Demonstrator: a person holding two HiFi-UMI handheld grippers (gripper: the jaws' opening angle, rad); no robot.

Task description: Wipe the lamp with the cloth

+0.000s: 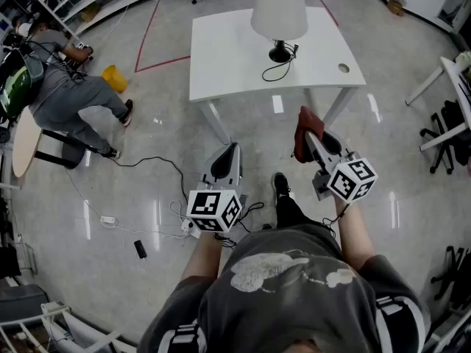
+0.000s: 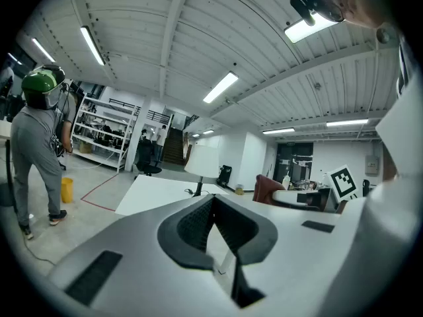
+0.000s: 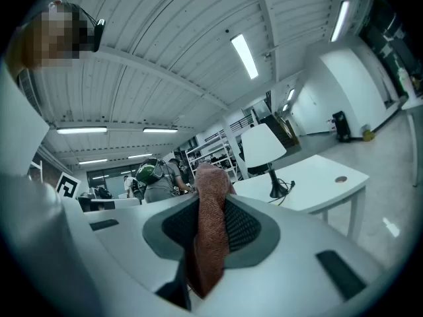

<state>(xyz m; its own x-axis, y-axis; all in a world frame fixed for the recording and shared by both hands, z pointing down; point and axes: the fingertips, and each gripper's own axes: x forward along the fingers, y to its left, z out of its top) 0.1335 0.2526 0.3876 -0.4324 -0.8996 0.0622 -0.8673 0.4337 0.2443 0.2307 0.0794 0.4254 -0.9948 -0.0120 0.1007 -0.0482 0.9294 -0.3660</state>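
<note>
**Lamp dead ahead, cloth on the nearer side**

Head view: the table lamp stands upright on the white table, well apart from both tools. The right gripper, which looks the nearer, pinches the red-brown cloth.

Left gripper view: the left gripper has its jaws together, empty.

Right gripper view: the cloth hangs between clamped jaws, with the lamp ahead and slightly right.

The yellow bucket sits on the floor; I cannot see its contents.
</note>
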